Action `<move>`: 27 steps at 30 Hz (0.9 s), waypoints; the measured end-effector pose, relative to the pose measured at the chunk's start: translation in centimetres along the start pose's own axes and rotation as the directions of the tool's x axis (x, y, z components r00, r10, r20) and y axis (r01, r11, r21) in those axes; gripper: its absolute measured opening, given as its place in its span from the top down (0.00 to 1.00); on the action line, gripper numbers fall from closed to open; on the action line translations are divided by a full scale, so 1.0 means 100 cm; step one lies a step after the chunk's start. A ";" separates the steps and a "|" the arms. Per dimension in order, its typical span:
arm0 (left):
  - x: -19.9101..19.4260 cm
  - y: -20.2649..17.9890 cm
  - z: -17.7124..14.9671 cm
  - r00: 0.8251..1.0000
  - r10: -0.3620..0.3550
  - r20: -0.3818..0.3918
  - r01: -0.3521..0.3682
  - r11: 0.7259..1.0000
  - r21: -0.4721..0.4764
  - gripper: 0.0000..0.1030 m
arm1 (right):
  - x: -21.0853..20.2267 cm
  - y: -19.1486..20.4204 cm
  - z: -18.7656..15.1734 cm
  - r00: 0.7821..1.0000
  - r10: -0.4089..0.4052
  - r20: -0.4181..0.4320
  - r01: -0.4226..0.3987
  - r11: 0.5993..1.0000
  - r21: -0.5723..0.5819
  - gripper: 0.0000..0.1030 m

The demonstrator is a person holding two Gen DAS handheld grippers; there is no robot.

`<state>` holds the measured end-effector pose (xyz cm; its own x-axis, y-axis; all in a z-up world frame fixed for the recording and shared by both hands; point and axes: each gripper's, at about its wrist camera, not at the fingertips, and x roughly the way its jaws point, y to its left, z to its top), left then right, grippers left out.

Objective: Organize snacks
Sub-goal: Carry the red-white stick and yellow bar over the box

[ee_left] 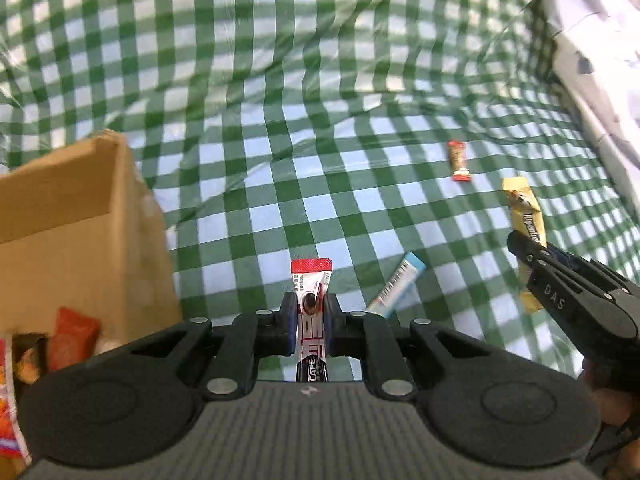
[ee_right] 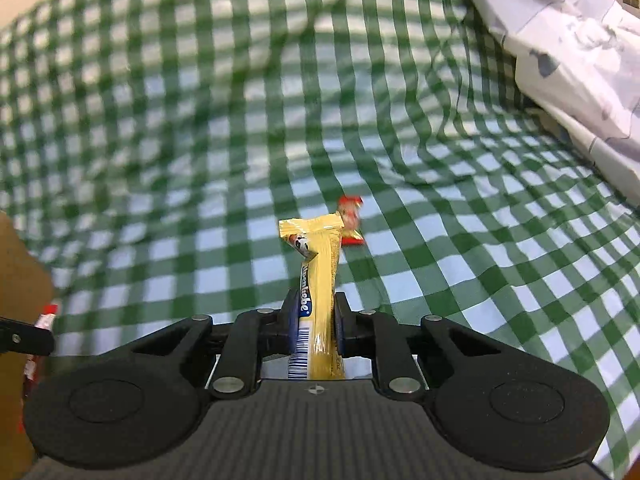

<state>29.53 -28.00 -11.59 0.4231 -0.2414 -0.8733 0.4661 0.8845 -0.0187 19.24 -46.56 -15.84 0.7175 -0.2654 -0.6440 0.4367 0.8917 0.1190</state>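
My left gripper (ee_left: 310,312) is shut on a red-and-white coffee stick packet (ee_left: 311,292), held above the green checked cloth. My right gripper (ee_right: 316,316) is shut on a yellow snack bar (ee_right: 318,264), held upright above the cloth; it also shows in the left wrist view (ee_left: 525,216) with the right gripper's fingers (ee_left: 532,258) on it. A small red-ended candy (ee_left: 458,160) lies on the cloth further back; in the right wrist view it sits (ee_right: 351,220) just behind the yellow bar. A blue-and-white stick packet (ee_left: 396,292) lies on the cloth right of my left gripper.
An open cardboard box (ee_left: 80,220) stands at the left, with orange and red snack packs (ee_left: 72,340) in front of it. Its edge shows at the left of the right wrist view (ee_right: 20,260). A white patterned sheet (ee_right: 568,48) bounds the right side.
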 end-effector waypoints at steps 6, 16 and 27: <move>-0.075 0.008 -0.035 0.998 0.008 0.056 -0.008 1.000 -0.003 0.86 | -0.080 0.017 -0.005 0.997 0.066 0.042 -0.065 0.998 -0.016 0.83; -0.183 0.075 -0.132 0.989 0.105 0.108 -0.094 0.990 -0.101 0.86 | -0.205 0.072 -0.049 0.974 0.222 0.048 -0.217 0.973 -0.078 0.83; -0.251 0.138 -0.237 0.982 0.171 0.077 -0.147 0.958 -0.246 0.86 | -0.295 0.150 -0.100 0.905 0.417 -0.085 -0.426 0.879 -0.215 0.83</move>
<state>6.92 -0.30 -1.45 0.5551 -0.1167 -0.8236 0.1930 0.9812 -0.0090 -0.78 -21.65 -2.62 0.7850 0.1633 -0.5976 -0.0384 0.9756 0.2161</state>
